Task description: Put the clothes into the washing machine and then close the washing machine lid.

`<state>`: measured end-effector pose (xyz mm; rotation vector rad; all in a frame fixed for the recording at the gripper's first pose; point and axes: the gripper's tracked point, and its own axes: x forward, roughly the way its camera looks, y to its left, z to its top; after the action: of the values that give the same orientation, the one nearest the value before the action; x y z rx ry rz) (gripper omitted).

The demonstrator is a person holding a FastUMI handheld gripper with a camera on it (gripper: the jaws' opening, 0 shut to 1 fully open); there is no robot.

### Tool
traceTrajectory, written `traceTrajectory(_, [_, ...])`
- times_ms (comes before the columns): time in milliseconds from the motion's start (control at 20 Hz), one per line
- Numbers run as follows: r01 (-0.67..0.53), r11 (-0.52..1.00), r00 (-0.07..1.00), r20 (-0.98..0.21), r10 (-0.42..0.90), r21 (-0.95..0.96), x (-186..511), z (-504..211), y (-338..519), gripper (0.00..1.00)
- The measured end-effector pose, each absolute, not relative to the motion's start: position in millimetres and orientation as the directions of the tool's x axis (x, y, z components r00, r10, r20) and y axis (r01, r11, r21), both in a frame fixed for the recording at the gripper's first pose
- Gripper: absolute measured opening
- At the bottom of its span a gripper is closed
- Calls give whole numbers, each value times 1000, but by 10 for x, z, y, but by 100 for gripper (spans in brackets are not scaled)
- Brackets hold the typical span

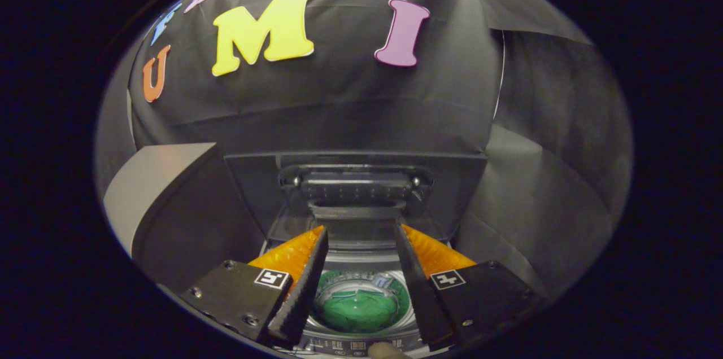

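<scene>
Hovering with fingers spread and empty, the gripper (360, 229) frames the washing machine (361, 342) — green clothes (357, 309) inside, lid (356, 189) raised.

No text can be read: the gripper (360, 235), its fingers spread apart over the washing machine (361, 342), bears only square black-and-white markers (271, 278), and the machine's panel print at 6 o'clock is too small.

My gripper (360, 235) has orange fingers (288, 254) with black ribbed pads, on black mounts carrying black-and-white square markers. Low in the frame's centre, green clothes (358, 309) fill the silvery-grey drum of the washing machine (339, 262), its dark lid (361, 178) above.
</scene>
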<state>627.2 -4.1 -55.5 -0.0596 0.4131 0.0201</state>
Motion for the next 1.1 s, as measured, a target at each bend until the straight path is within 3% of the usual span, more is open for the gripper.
traceTrajectory(550, [-39,998,959,-282,24,-47,6907,252,77,77])
traceTrajectory(1100, [-41,999,943,-332,28,-34,7464,72,269,77])
